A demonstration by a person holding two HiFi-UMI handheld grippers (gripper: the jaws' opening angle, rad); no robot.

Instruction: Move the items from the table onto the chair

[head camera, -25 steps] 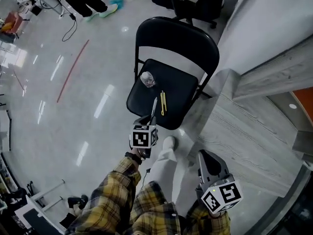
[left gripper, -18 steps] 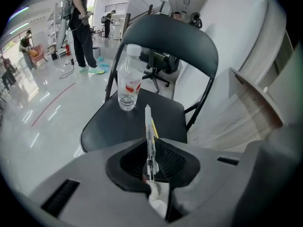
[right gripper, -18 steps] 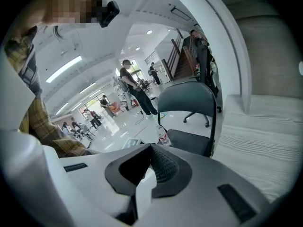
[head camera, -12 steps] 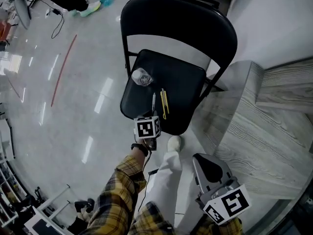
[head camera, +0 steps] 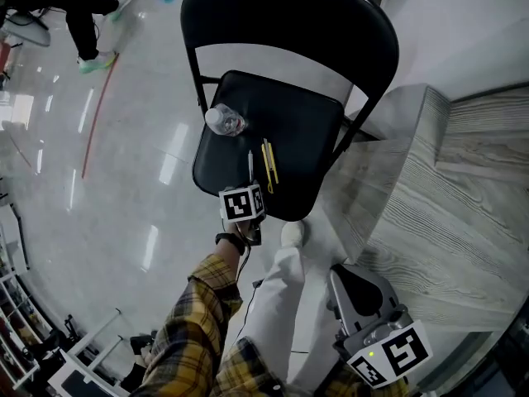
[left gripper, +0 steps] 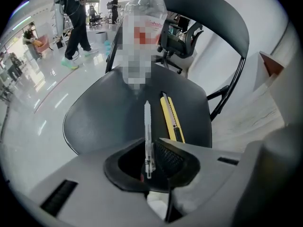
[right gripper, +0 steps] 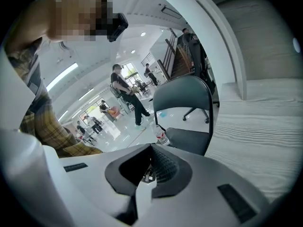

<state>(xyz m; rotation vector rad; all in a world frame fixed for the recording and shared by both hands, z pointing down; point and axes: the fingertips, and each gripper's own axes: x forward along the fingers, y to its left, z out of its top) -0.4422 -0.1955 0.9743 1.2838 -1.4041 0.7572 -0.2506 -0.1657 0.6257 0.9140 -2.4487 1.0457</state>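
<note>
A black folding chair (head camera: 302,131) stands by the table. On its seat are a clear plastic bottle (head camera: 223,121) and a yellow utility knife (head camera: 269,164). My left gripper (head camera: 250,190) hovers at the seat's front edge, shut on a clear pen (head camera: 250,165) that points over the seat, just left of the knife. The left gripper view shows the pen (left gripper: 147,136) pinched between the jaws, with the knife (left gripper: 171,119) beside it and the bottle (left gripper: 147,13) beyond. My right gripper (head camera: 354,281) hangs low by my leg, shut and empty.
The grey wood-grain table (head camera: 446,213) lies right of the chair, close to its seat. A person's legs (head camera: 83,15) and office chairs stand far off on the glossy floor. My own trouser leg and shoe (head camera: 289,236) are under the seat's front.
The left gripper has moved forward to the seat's front edge with the pen. The chair now looms larger and closer. The right gripper stays low.
</note>
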